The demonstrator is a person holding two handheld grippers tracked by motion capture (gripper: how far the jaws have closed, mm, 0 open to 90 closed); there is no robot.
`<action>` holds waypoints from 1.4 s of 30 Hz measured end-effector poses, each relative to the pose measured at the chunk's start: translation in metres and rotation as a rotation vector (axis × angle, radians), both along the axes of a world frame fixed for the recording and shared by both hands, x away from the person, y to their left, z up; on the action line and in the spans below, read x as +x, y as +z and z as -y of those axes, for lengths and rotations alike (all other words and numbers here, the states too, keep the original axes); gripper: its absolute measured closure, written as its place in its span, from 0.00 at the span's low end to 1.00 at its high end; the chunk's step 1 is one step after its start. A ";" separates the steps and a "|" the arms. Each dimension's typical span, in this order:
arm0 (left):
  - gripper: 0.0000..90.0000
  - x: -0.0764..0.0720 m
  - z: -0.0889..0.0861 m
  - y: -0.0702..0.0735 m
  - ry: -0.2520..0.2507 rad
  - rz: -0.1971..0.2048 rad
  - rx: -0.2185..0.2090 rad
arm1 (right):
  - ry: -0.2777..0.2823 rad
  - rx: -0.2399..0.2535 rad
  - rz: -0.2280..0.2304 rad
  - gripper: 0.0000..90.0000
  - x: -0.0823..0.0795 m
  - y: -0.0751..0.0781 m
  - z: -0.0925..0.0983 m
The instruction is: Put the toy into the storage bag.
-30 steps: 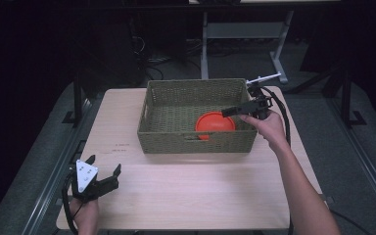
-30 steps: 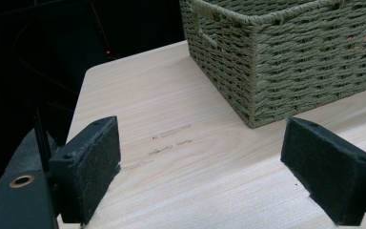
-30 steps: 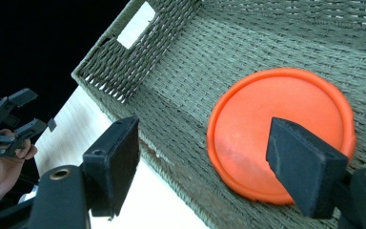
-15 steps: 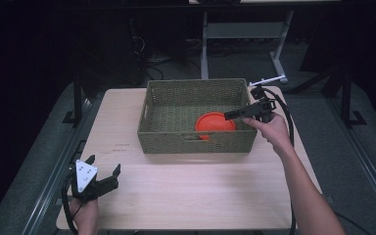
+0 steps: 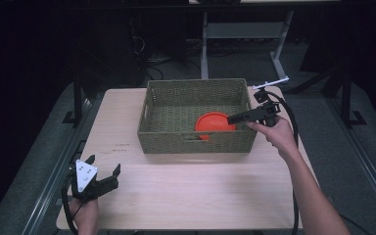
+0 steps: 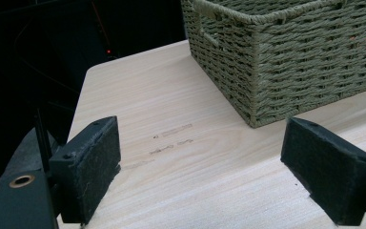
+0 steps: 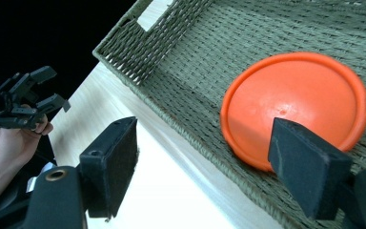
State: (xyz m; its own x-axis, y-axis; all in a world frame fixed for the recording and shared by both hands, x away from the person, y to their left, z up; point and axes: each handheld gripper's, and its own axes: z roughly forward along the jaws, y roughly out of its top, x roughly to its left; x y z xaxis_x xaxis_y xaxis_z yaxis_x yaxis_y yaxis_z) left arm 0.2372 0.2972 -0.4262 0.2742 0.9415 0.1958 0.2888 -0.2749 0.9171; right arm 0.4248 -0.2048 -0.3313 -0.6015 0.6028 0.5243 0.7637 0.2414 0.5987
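Observation:
An orange disc point(image 5: 214, 123) lies flat in the right half of a woven olive basket point(image 5: 176, 142) at the table's middle. My right gripper point(image 5: 232, 119) hovers open at the basket's right end, pointing left. In the right gripper view the jaws straddle the basket's near wall point(image 7: 190, 62), one above the bare table and one over the disc point(image 7: 295, 100), and the right gripper point(image 7: 205, 131) holds nothing. My left gripper point(image 5: 104, 164) rests open at the table's front left corner. In the left gripper view it point(image 6: 201, 129) faces the basket's corner point(image 6: 267, 57) with nothing between its pads.
The light wooden table point(image 5: 200, 196) has open room in front of and left of the basket; faint pencil marks point(image 6: 171, 138) lie on it. A cable point(image 5: 293, 147) trails from the right gripper. The other hand's gripper point(image 7: 26, 98) shows far left. Dark floor and a metal stand point(image 5: 205, 39) lie beyond.
The right gripper has drifted slightly lower and toward the person along the basket's right end. The disc and the left gripper have stayed put.

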 end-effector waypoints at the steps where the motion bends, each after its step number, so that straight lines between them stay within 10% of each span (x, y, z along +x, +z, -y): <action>1: 0.14 0.000 0.000 0.000 0.000 0.001 -0.001 | 0.000 0.001 0.002 0.27 -0.001 0.000 0.000; 42: 0.14 0.000 0.001 0.000 -0.004 0.000 0.007 | 0.079 0.022 0.013 0.24 -0.042 -0.017 0.008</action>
